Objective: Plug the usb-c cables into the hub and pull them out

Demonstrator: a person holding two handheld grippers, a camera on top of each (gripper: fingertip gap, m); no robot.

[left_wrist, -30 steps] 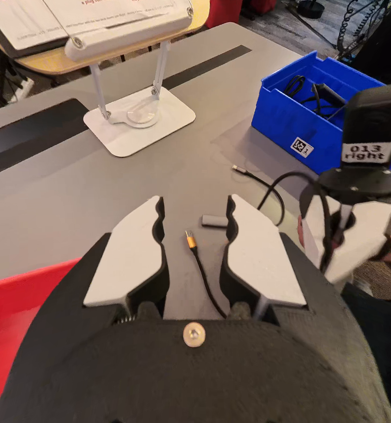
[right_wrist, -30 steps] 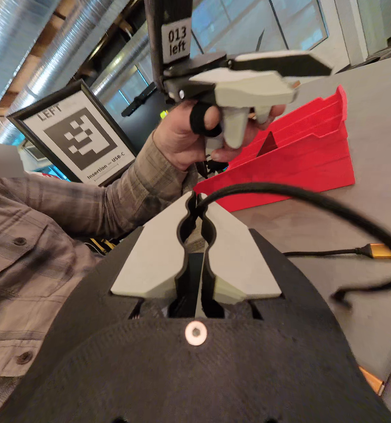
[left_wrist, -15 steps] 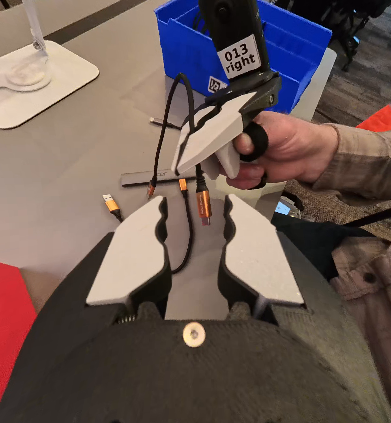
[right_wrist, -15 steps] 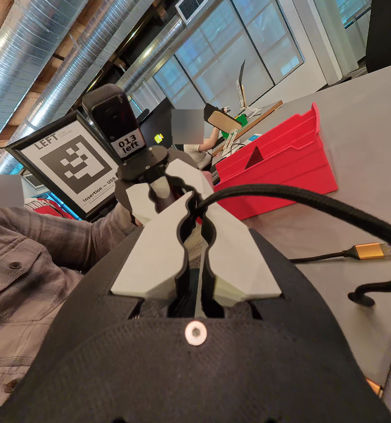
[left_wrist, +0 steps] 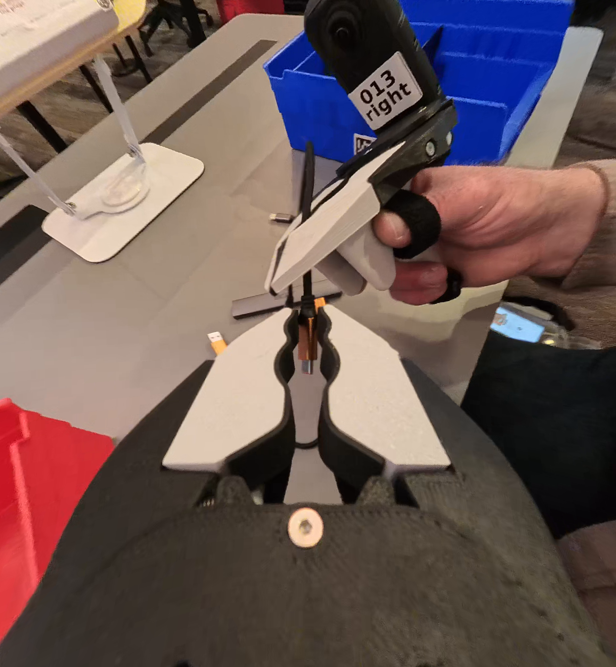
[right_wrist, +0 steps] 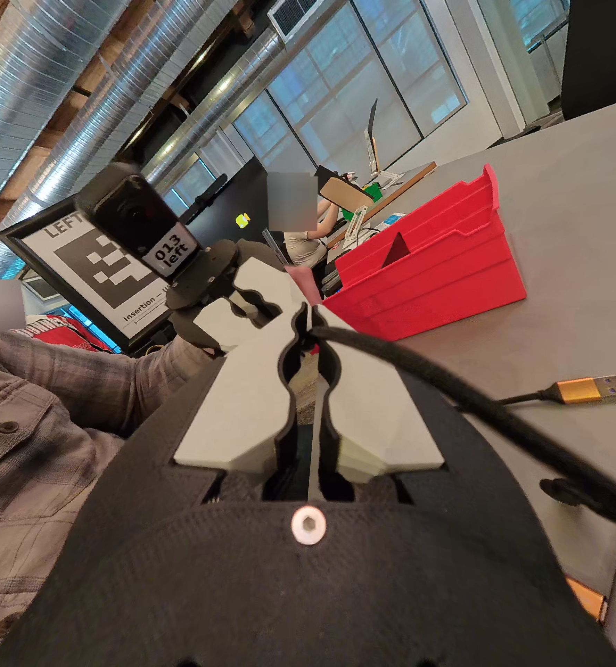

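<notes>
**Cable plug passing between two hand-held grippers above the hub**

In the left wrist view, the left hand-held gripper (left_wrist: 308, 325) is filling the lower half of the frame, its two white fingers (left_wrist: 241, 393) drawn close together and pinching the orange-collared USB-C plug (left_wrist: 307, 343) at their tips, with the plug's metal end pointing down the frame into the gap. Just above it, at centre frame, the right hand-held gripper (left_wrist: 281, 281) is reaching in from the right, held by a person's hand (left_wrist: 497, 231), and is closing on the black braided cable (left_wrist: 309, 223) a little above that same plug; the cable is rising in a loop above its fingers. Behind both, the slim dark hub (left_wrist: 263, 305) is lying flat on the grey table (left_wrist: 118, 325), partly hidden by the fingertips. A second orange plug (left_wrist: 217, 343) is lying on the table at centre left. A blue bin (left_wrist: 497, 72) is sitting at the upper right, a white stand base (left_wrist: 126, 202) at the upper left, and a red bin (left_wrist: 17, 487) at the lower left edge.

In the right wrist view, the right hand-held gripper (right_wrist: 308, 325) is clamping the cable (right_wrist: 443, 382) at its fingertips, the cable running off to the lower right. The left hand-held gripper (right_wrist: 252, 299) is showing just beyond, at centre left. An orange USB-A plug (right_wrist: 591, 391) is resting on the table (right_wrist: 570, 270) at the right, and the red bin (right_wrist: 443, 274) is standing at the upper right.
</notes>
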